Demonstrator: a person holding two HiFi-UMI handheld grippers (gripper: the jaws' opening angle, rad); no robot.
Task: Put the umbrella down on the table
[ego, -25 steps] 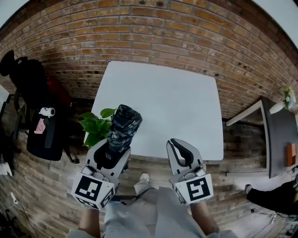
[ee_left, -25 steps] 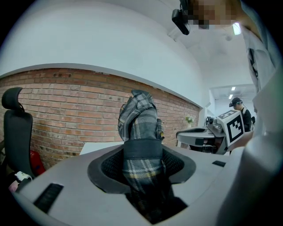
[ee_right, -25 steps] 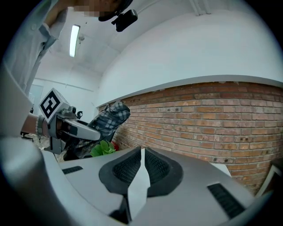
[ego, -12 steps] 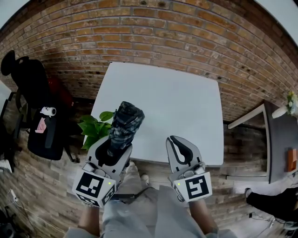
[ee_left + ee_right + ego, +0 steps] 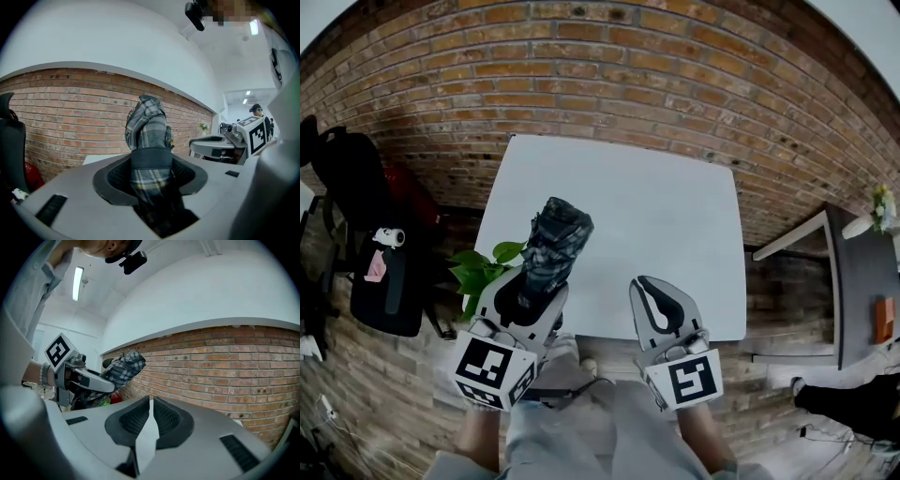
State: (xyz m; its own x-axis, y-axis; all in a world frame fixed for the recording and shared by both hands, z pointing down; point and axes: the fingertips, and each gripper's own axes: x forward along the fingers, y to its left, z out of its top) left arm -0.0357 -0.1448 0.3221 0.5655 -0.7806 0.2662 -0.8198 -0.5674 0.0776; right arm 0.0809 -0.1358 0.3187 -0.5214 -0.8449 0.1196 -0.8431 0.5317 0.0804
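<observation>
A folded, dark grey plaid umbrella (image 5: 553, 242) is clamped near its lower end in my left gripper (image 5: 534, 292) and sticks forward and up past the jaws. It hangs over the near left part of the white table (image 5: 656, 206), clear of the surface. In the left gripper view the umbrella (image 5: 147, 126) fills the gap between the pads and a dark strap wraps it. My right gripper (image 5: 661, 302) is over the table's near edge, shut with nothing in it. From the right gripper view (image 5: 150, 412) the umbrella (image 5: 123, 365) shows at the left.
A brick wall rises behind the table. A green potted plant (image 5: 483, 267) stands by the table's left near corner, with a black office chair (image 5: 366, 216) further left. A dark desk (image 5: 862, 272) stands at the right. The person's legs are below the grippers.
Both grippers have moved forward a little, further over the table's near edge, the umbrella travelling with the left one. The grip on it has not changed.
</observation>
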